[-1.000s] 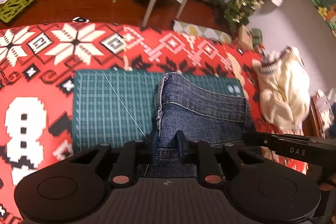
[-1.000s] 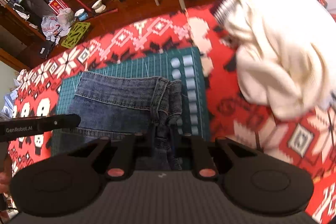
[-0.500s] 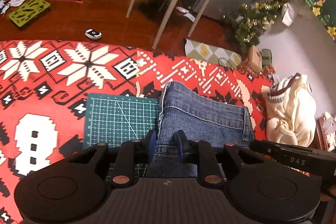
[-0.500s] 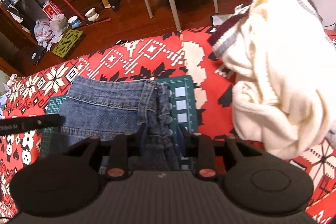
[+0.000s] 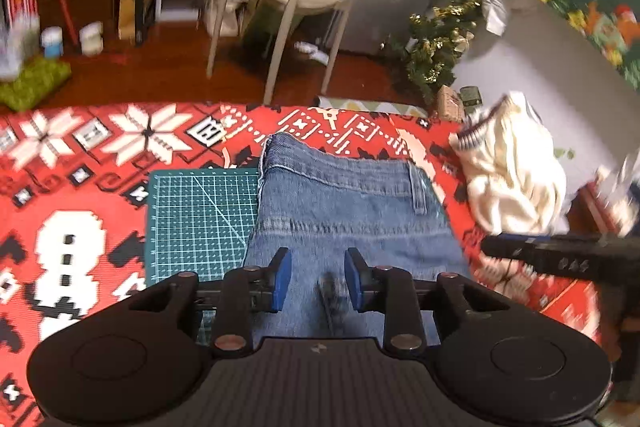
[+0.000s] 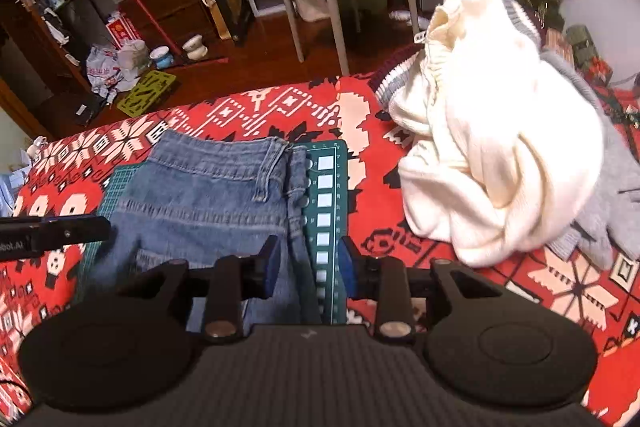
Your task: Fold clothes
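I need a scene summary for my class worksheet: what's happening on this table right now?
A person is folding clothes with two hand-held grippers. The folded jeans lie on a green cutting mat. The left gripper and right gripper have just been opening; their fingers now stand apart, clear of the denim. A cream sweater waits unfolded alongside.

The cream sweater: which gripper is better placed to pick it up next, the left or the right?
Probably the right gripper. Its jaws have just opened off the folded jeans, and the cream sweater lies close on its side. The left gripper sees it farther away.
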Demonstrator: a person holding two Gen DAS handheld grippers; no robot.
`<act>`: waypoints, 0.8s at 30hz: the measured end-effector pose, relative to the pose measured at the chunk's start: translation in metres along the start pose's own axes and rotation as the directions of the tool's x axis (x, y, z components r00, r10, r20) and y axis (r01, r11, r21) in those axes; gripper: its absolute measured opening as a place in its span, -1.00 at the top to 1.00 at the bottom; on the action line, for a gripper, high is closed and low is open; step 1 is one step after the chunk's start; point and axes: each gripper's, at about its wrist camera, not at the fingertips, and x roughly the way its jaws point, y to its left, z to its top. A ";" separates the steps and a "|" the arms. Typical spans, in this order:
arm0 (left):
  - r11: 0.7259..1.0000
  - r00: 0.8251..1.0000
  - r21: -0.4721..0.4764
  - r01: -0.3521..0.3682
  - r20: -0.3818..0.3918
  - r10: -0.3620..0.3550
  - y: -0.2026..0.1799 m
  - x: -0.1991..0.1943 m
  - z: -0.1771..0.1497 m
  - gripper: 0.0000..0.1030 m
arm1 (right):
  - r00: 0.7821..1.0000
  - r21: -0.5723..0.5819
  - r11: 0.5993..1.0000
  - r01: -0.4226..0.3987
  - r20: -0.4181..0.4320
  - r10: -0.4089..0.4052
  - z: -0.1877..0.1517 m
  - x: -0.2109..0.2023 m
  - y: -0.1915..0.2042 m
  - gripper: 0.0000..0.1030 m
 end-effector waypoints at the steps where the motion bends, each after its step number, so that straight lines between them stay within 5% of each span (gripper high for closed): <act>1: 1.000 1.000 0.017 -0.002 0.020 0.001 -0.004 -0.005 -0.008 0.45 | 1.000 -0.003 1.000 0.000 0.022 0.000 -0.008 -0.007 0.002 0.29; 9: 0.996 0.986 0.086 -0.014 0.169 0.000 -0.038 -0.067 -0.079 0.43 | 0.982 -0.014 0.999 -0.038 0.183 0.040 -0.096 -0.082 0.014 0.23; 14: 0.995 0.984 0.085 0.043 0.169 -0.057 -0.052 -0.122 -0.100 0.43 | 0.976 -0.050 0.998 -0.030 0.212 0.040 -0.139 -0.134 0.037 0.23; 18: 0.986 0.983 0.165 0.014 0.177 -0.044 -0.060 -0.152 -0.124 0.32 | 0.963 -0.084 0.994 -0.068 0.254 0.087 -0.175 -0.163 0.057 0.23; 24: 0.986 0.988 0.167 0.001 0.155 -0.027 -0.043 -0.142 -0.181 0.26 | 0.961 -0.104 0.994 -0.028 0.271 0.055 -0.225 -0.161 0.070 0.24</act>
